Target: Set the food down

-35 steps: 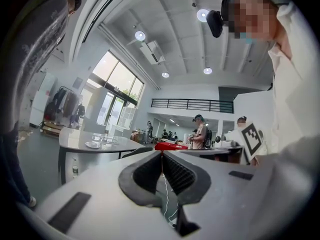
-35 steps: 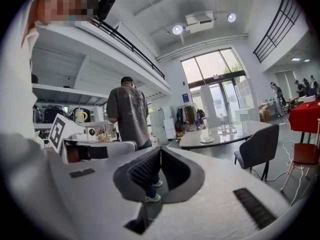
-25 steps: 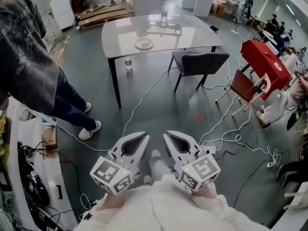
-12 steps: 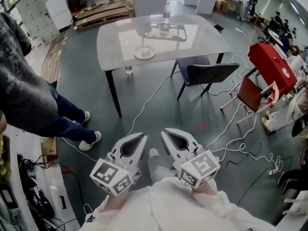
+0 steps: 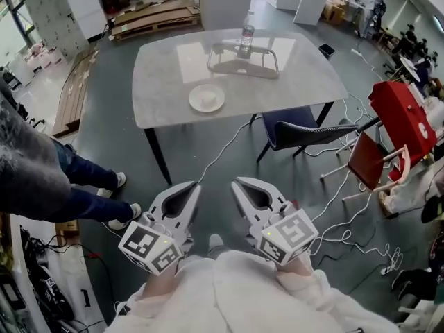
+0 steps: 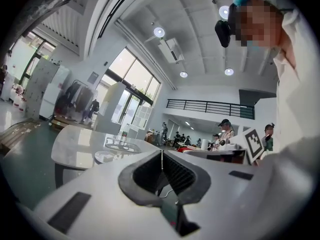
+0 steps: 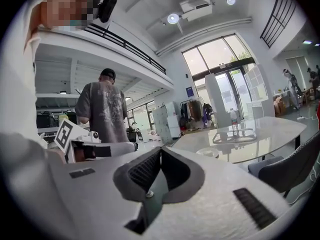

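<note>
My left gripper [image 5: 194,184] and right gripper [image 5: 234,181] are held side by side close to my body, above the grey floor. Both are shut, fingertips touching, with nothing between them, as the left gripper view [image 6: 161,151] and the right gripper view [image 7: 161,148] also show. No food is visible in any view. Ahead stands a grey table [image 5: 166,82] with a white plate [image 5: 207,98] near its front edge, a wire rack [image 5: 243,57] and a water bottle [image 5: 247,39] behind it. The plate [image 7: 207,153] shows beyond the right jaws.
A person in jeans and a grey top [image 5: 35,179] stands at the left. A dark chair [image 5: 305,132] is tucked at the table's right front; a red chair [image 5: 371,161] and a red case [image 5: 402,120] stand further right. White cables [image 5: 215,151] trail over the floor.
The table has come closer and lower in the head view. The person at the left has slid toward the frame's edge. Both grippers stay shut and keep their place near my body.
</note>
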`<state>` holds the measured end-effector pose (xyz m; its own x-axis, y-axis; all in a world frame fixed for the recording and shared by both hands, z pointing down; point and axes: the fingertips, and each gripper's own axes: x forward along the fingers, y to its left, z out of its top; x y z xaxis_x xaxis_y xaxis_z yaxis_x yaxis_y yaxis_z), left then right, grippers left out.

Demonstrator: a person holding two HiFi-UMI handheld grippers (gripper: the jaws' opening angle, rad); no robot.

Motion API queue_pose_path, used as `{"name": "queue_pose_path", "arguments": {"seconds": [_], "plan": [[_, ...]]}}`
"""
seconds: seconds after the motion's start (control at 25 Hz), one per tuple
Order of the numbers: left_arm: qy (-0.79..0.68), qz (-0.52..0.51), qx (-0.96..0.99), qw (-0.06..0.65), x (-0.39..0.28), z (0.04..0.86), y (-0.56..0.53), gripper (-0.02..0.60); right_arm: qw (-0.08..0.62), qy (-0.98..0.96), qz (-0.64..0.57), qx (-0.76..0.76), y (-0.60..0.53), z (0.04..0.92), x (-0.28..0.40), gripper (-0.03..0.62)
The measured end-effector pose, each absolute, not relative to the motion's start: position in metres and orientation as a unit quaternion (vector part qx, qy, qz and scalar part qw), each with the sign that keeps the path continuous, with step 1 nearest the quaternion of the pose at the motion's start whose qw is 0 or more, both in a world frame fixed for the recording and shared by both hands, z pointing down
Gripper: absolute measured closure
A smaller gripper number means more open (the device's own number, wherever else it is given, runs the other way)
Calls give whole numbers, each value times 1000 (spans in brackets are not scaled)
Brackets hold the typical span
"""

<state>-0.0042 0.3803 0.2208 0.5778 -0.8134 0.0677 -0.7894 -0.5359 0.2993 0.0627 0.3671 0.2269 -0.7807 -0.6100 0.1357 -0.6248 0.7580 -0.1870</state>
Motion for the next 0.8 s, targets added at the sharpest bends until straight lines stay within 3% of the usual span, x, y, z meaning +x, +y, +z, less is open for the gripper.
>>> {"name": "queue_pose_path", "arguments": {"seconds": [0.8], "plan": [[-447,-15,874,188,-53,252,208,563,45,-919,144,364,199,256,37,592]]}}
